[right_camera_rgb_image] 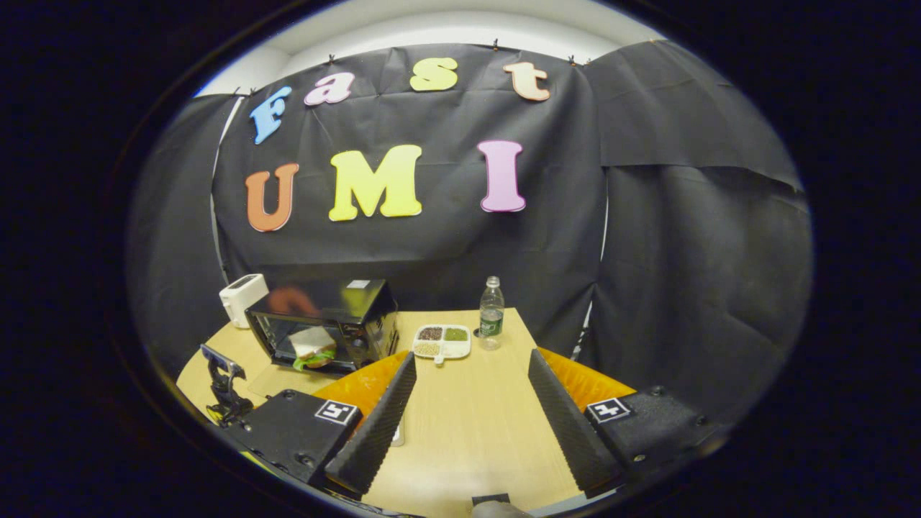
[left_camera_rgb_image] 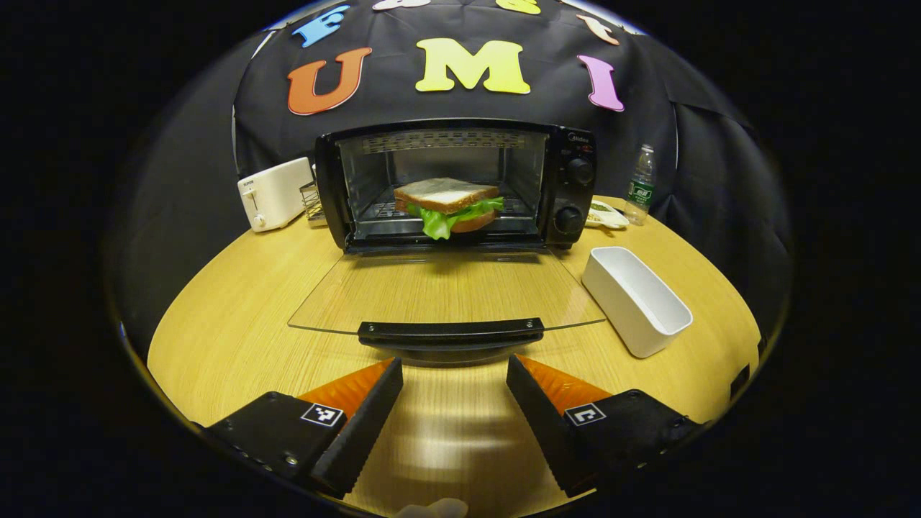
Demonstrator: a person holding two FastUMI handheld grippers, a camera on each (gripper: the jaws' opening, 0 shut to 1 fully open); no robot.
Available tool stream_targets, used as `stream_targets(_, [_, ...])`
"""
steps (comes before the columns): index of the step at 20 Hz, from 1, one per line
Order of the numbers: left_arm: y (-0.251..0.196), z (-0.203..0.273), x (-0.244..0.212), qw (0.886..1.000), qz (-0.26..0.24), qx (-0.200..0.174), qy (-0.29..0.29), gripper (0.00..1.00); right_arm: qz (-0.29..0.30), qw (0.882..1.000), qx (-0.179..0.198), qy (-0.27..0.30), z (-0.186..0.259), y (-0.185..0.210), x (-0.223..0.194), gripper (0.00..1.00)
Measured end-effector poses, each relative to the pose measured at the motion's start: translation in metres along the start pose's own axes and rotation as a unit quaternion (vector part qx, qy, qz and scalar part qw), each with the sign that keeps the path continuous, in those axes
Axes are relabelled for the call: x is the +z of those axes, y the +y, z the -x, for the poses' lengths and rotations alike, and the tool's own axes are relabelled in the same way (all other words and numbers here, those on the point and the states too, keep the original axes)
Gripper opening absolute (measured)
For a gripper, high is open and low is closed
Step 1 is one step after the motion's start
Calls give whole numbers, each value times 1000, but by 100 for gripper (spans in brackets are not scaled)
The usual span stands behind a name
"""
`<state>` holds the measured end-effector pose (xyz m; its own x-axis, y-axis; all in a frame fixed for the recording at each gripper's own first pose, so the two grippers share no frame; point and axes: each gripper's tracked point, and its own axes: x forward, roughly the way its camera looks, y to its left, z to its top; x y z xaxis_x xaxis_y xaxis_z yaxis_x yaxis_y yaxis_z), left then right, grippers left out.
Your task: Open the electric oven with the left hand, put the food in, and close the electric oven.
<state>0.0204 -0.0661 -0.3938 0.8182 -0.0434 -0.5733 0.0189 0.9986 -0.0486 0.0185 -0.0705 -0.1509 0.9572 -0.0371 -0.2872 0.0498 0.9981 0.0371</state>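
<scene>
Both claws spread, left claw level, facing oven door handle

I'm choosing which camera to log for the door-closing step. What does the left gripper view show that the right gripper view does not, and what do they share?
Left gripper view alone: the oven door's black handle just ahead of the open left gripper, the white rectangular bin, and the oven's two black knobs.

Right gripper view alone: the open right gripper over bare wooden table, and the oven's glossy black top.

Both: the black electric oven, door down, sandwich with lettuce inside, white toaster, water bottle, and divided white dish.
</scene>
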Motion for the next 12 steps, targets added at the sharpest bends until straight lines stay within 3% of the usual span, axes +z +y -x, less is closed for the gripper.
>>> stream_targets(12, [9, -14, 7, 1000, 8, 4, -2, 95, -1, 1000, 3, 19, -9, 7, -13, 90])
